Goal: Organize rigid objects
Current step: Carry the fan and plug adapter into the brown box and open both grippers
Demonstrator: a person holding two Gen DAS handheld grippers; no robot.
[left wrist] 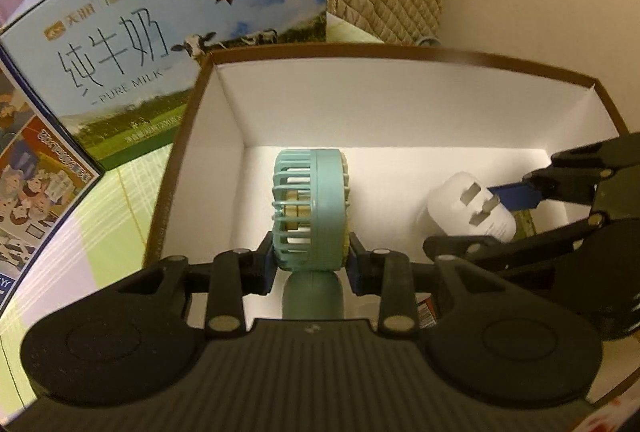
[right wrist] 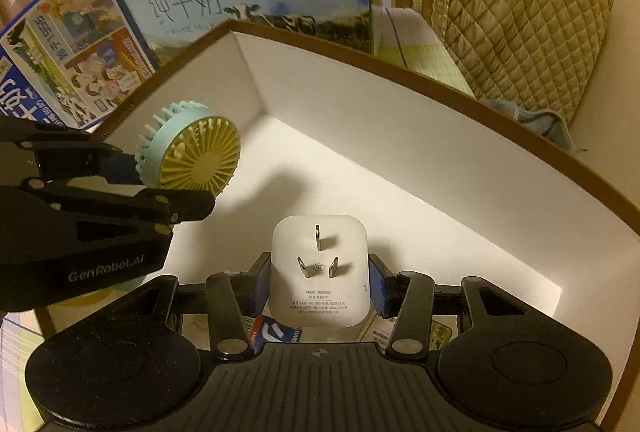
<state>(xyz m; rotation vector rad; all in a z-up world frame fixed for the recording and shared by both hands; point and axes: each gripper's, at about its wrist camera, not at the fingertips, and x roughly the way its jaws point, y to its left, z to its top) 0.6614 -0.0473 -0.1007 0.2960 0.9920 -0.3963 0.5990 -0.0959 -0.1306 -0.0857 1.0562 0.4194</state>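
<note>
My left gripper (left wrist: 311, 264) is shut on a small teal handheld fan (left wrist: 310, 207), gripping its round head, with the handle pointing down toward the camera. It holds the fan over a brown-rimmed white box (left wrist: 400, 49). My right gripper (right wrist: 318, 284) is shut on a white plug adapter (right wrist: 319, 272), prongs facing up, inside the same box (right wrist: 400, 71). The adapter (left wrist: 470, 207) and the right gripper (left wrist: 520, 216) show at right in the left wrist view. The fan (right wrist: 192, 151) and the left gripper (right wrist: 148, 171) show at left in the right wrist view.
A blue milk carton box (left wrist: 132, 43) stands behind the white box on the left. A quilted beige cover (right wrist: 520, 11) is at the back right. Small packets (right wrist: 276, 332) lie on the box floor under the right gripper. A striped cloth (left wrist: 80, 232) covers the surface at left.
</note>
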